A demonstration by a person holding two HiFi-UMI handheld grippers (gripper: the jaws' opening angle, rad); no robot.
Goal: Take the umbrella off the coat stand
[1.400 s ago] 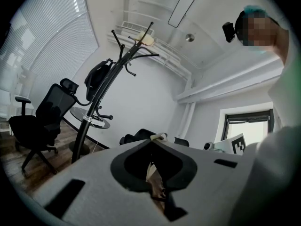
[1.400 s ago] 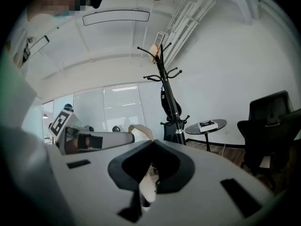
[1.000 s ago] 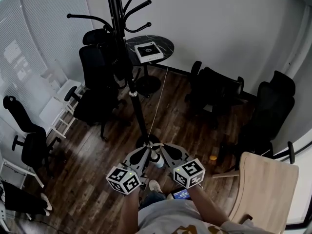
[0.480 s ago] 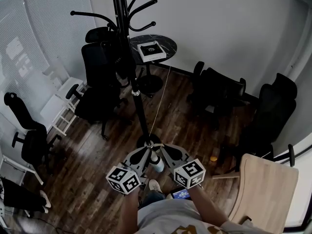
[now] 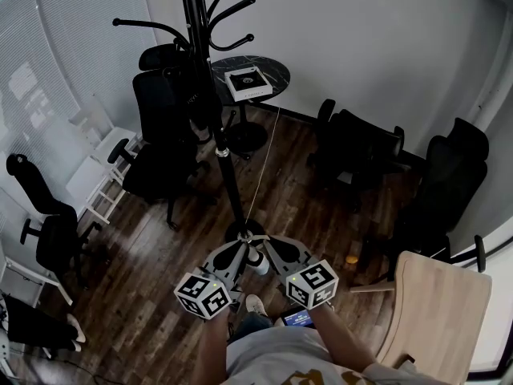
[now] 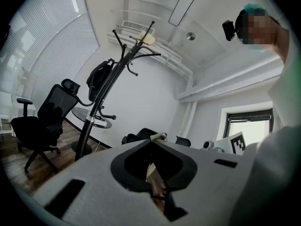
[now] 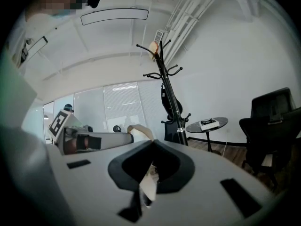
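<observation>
The black coat stand (image 5: 227, 175) rises from the wooden floor straight ahead of me, its hooks spreading at the top. A folded black umbrella (image 6: 100, 79) hangs high along the pole, and its pale handle (image 6: 146, 38) sits over the top of the stand. The umbrella (image 7: 169, 99) and the handle (image 7: 153, 47) also show in the right gripper view. My left gripper (image 5: 237, 253) and right gripper (image 5: 271, 249) are held side by side near the stand's base, well below the umbrella. Both point upward with jaws closed and nothing between them.
Black office chairs (image 5: 160, 147) stand left of the stand, with more of these chairs (image 5: 357, 151) on the right. A small round table (image 5: 248, 74) carrying a white box (image 5: 244, 84) stands behind the pole. A light wooden tabletop (image 5: 437, 311) lies at my right.
The head view has shifted slightly. Both grippers stay in the same place and stay shut.
</observation>
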